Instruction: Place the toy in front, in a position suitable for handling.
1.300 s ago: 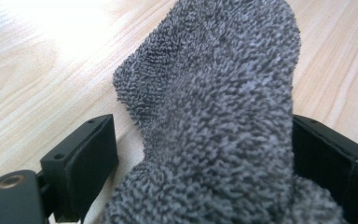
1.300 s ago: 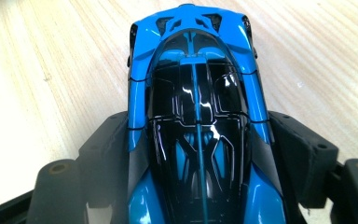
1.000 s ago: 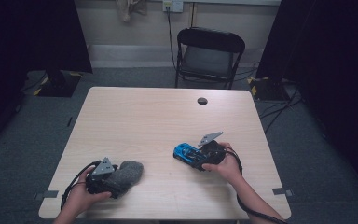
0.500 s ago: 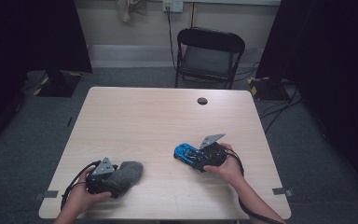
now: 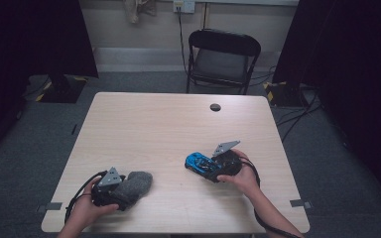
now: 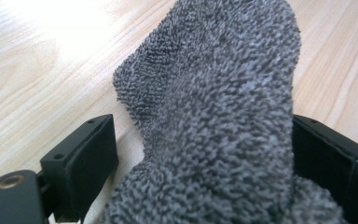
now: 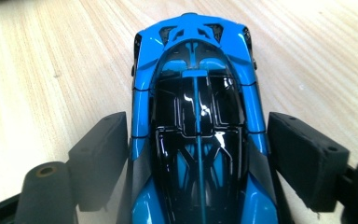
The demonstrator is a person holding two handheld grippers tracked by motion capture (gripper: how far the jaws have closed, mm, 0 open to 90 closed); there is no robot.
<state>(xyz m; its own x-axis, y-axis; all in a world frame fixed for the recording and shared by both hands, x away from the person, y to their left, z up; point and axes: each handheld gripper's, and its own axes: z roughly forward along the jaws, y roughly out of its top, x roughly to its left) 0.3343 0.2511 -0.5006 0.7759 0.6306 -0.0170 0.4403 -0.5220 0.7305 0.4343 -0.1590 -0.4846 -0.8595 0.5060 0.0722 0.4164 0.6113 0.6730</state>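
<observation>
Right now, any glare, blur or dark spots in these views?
Left gripper view: table blown out white at top left, the near cloth soft at the bottom. Right gripper view: sharp, small highlights on the car canopy. High view: dim, black at both side edges.

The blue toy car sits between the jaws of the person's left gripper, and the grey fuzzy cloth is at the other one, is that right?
Not quite: the sides are swapped. The blue toy car sits between the jaws of the right gripper, as the right gripper view shows. The grey fuzzy cloth lies between the jaws of the left gripper. The high view confirms the car at the right hand.
</observation>
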